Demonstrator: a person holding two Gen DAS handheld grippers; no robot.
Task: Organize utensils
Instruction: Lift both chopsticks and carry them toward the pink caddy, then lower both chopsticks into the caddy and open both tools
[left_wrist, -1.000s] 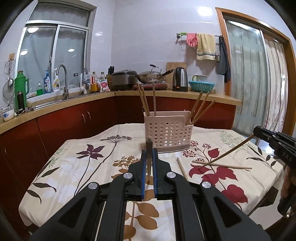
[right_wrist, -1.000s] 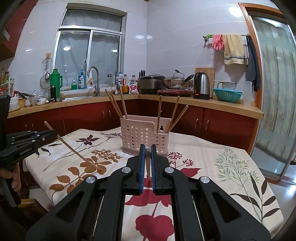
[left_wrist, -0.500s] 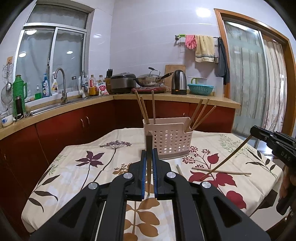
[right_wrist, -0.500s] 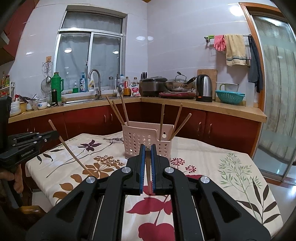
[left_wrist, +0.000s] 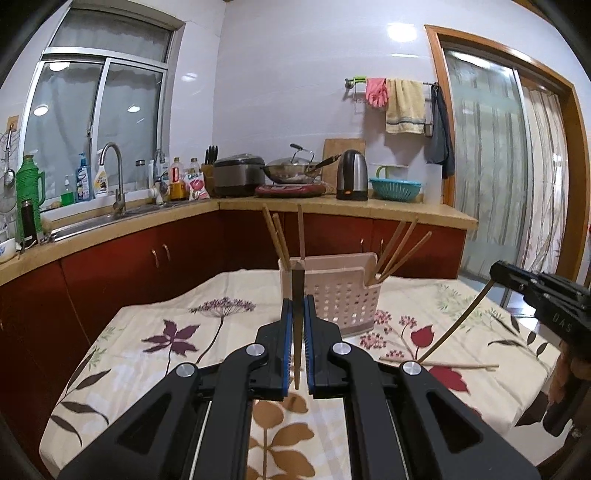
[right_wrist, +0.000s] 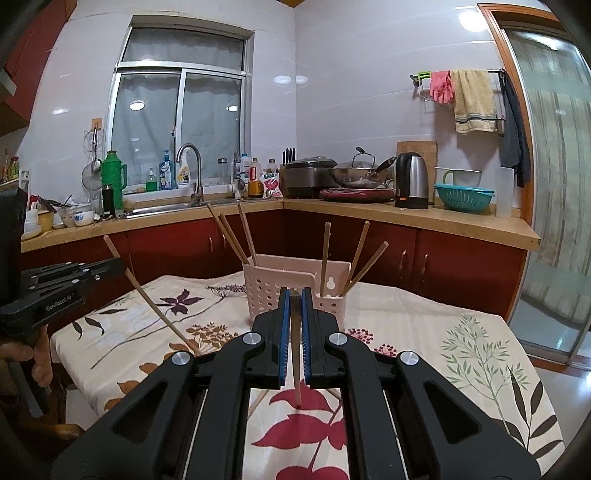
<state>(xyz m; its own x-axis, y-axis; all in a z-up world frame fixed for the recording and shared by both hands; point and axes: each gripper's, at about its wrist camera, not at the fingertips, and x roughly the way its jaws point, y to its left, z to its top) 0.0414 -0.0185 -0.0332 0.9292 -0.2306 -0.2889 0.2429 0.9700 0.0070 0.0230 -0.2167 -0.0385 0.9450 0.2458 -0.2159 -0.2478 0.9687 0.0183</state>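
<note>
A pink perforated utensil basket (left_wrist: 334, 297) stands on the floral tablecloth, with several wooden chopsticks upright in its two compartments; it also shows in the right wrist view (right_wrist: 291, 286). My left gripper (left_wrist: 296, 325) is shut on a chopstick (left_wrist: 296, 354) that hangs down between its fingers, short of the basket. My right gripper (right_wrist: 293, 321) is shut on another chopstick (right_wrist: 296, 373) the same way. The right gripper also shows at the right of the left wrist view (left_wrist: 535, 291), its chopstick slanting to the cloth. A loose chopstick (left_wrist: 439, 363) lies on the table.
The table (left_wrist: 155, 332) sits in a kitchen corner. A counter with sink (left_wrist: 110, 218), rice cooker (left_wrist: 238, 181), wok, kettle (left_wrist: 352, 181) and teal colander (left_wrist: 395, 188) runs behind it. A glass sliding door (left_wrist: 491, 166) is at the right.
Both grippers have risen and tilted up, each still holding its chopstick; the basket sits lower in both views. A second loose chopstick near the left gripper has dropped out of sight.
</note>
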